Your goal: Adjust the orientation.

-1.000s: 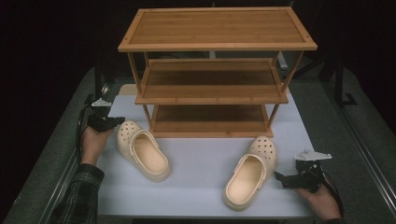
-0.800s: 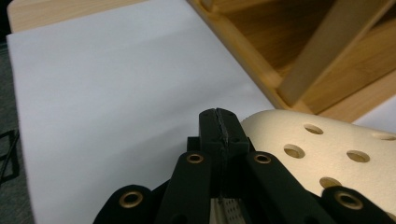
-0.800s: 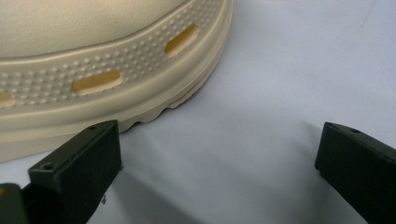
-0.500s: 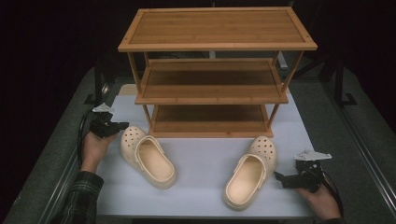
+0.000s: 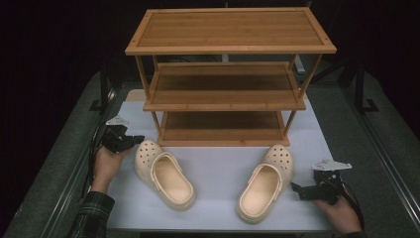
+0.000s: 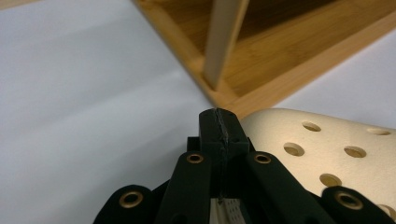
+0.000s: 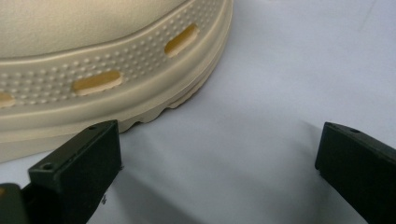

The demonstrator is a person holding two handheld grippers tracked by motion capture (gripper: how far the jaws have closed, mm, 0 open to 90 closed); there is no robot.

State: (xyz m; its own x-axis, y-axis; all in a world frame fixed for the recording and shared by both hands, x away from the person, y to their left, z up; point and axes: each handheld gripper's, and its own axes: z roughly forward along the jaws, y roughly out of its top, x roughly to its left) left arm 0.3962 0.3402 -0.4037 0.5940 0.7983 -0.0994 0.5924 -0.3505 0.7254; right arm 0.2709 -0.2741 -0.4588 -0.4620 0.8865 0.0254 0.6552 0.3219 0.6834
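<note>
**Two clogs in front of the rack, one gripper beside each**

Taking the bamboo shoe rack [image 5: 225, 89] as the landmark: both cream clogs lie on the white mat in front of its bottom shelf, toes toward the rack and heels toward the person. The left clog [image 5: 163, 173] lies below the rack's front left leg, its long axis slanting from toe near that leg to heel farther in toward the middle. The right clog [image 5: 265, 181] lies below the front right leg, slanting the opposite way, so the heels converge.

The left gripper [image 5: 132, 142] sits just beside the left clog's toe, on the outer side, pointing at it. Its jaws are pressed fully together with nothing between them; in the left gripper view the perforated toe [image 6: 327, 149] lies just to the right of the closed tips.

The right gripper [image 5: 296, 188] rests outside the right clog's outer flank, apart from it. Its jaws stand wide and hold nothing; the clog's ribbed sole edge [image 7: 116, 93] lies just ahead of them.

By my reading, each hand is nearer its own clog, and the right, already spread, looks readier to grasp.
</note>
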